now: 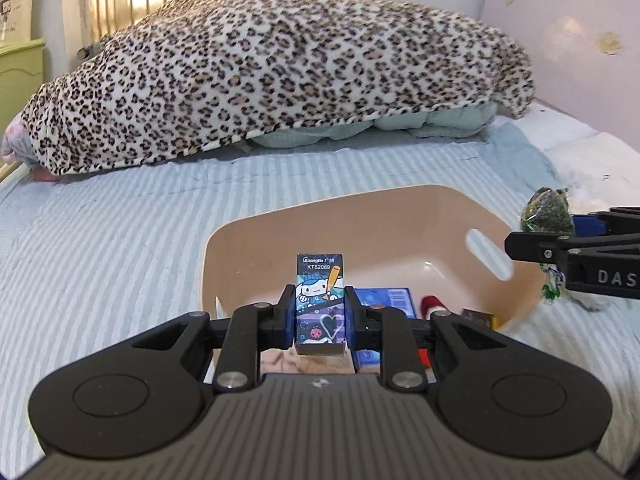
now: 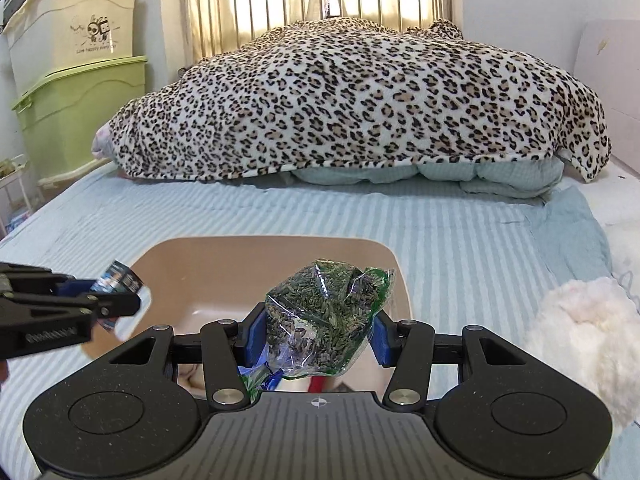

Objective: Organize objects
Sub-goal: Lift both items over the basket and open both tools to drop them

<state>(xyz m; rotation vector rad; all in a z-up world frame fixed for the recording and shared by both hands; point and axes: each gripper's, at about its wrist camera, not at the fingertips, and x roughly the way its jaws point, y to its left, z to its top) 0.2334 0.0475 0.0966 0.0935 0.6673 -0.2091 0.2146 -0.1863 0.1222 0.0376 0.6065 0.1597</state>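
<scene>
The left gripper [image 1: 319,310] is clamped on a small cartoon-printed box [image 1: 320,300], held upright above the near rim of the beige basin [image 1: 256,240]. Inside the basin, just right of the box, lie a blue packet [image 1: 386,300], a red item [image 1: 432,304] and a dark little box [image 1: 478,317]. At the basin's right rim the right gripper [image 1: 520,236] grips a clear bag of green bits [image 1: 546,210], and beyond the basin a leopard-print blanket [image 1: 280,72] is heaped on the striped bed sheet [image 1: 120,240].

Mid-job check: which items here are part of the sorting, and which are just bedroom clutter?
In play:
- left gripper shut on cartoon box
- right gripper shut on bag of seeds
- beige bin, holding blue box

Lying about:
- leopard blanket
- green storage box
- white fluffy thing
</scene>
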